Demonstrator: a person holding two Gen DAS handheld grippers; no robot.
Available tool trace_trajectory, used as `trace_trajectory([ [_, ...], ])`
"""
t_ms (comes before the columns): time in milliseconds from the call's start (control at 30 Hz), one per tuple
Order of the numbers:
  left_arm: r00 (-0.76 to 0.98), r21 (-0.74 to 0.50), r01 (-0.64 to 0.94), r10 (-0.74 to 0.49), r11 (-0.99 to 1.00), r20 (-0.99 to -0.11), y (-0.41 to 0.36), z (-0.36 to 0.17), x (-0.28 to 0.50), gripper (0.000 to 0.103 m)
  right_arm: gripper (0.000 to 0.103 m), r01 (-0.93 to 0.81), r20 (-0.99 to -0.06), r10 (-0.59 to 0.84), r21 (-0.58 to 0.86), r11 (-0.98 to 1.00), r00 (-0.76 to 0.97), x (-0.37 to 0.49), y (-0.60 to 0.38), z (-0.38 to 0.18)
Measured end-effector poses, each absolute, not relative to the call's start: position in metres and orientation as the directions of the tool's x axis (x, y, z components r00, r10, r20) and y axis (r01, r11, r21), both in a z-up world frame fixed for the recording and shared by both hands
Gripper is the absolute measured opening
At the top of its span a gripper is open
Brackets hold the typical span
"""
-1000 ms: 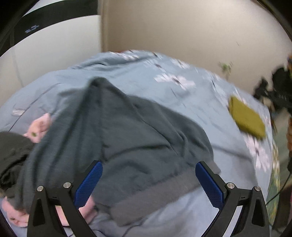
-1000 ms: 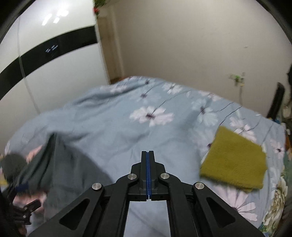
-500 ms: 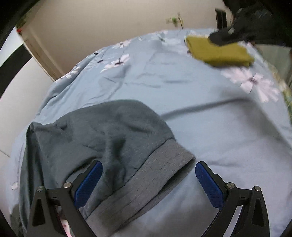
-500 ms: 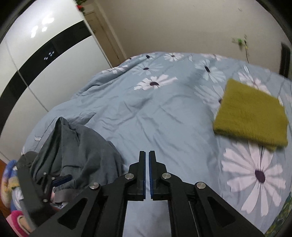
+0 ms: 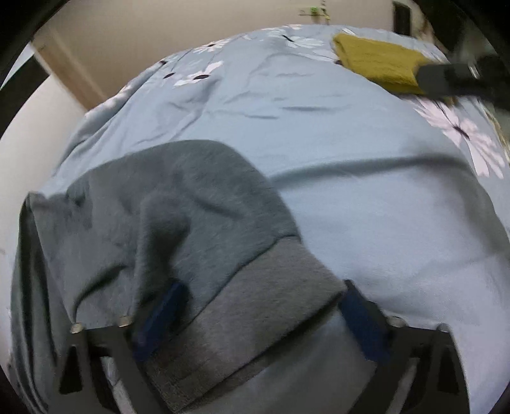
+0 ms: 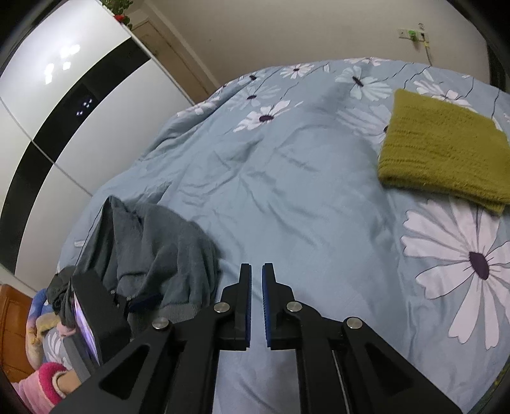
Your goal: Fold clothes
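A grey sweater (image 5: 165, 223) lies crumpled on the blue floral bedcover (image 5: 366, 207). Its ribbed hem (image 5: 248, 334) lies between the wide-open fingers of my left gripper (image 5: 258, 321), the left blue pad partly under the cloth. The sweater also shows in the right wrist view (image 6: 159, 254) at lower left, with the left gripper's body (image 6: 95, 305) beside it. My right gripper (image 6: 256, 302) hovers over bare bedcover with a narrow gap between its pads, holding nothing. A folded olive knit (image 6: 443, 149) lies at the far right; it also shows in the left wrist view (image 5: 379, 60).
A white and black wardrobe (image 6: 63, 111) stands left of the bed. A pile of pink and dark clothes (image 6: 54, 318) sits at the bed's lower left edge. A beige wall (image 6: 302, 28) runs behind the bed. The right gripper's dark body (image 5: 465, 82) crosses the upper right of the left wrist view.
My left gripper has moved forward over the sweater's hem, which now lies between its fingers. My right gripper has opened slightly from fully shut and dropped closer to the bedcover.
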State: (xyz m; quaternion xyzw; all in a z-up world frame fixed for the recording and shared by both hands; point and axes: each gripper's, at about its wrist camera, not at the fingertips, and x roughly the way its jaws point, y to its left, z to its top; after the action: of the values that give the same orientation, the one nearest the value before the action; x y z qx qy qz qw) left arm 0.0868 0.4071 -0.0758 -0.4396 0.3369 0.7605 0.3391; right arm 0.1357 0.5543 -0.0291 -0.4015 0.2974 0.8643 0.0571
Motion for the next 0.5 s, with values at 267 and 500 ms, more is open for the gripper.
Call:
trace_trajectory([
  [267, -0.367, 0.150, -0.782, 0.252, -0.605, -0.895, 0.395, -0.061, 0.083, 0.042, 0.013, -0.316, -0.737, -0.190, 0.488, -0.814, -0.649, 0.134, 0.542, -0.041],
  [500, -0.402, 0.030, -0.680, 0.339, -0.732, -0.851, 0.355, -0.021, 0.053, 0.009, 0.013, -0.328, -0.744, -0.205, 0.501, -0.801, -0.636, 0.131, 0.545, -0.046],
])
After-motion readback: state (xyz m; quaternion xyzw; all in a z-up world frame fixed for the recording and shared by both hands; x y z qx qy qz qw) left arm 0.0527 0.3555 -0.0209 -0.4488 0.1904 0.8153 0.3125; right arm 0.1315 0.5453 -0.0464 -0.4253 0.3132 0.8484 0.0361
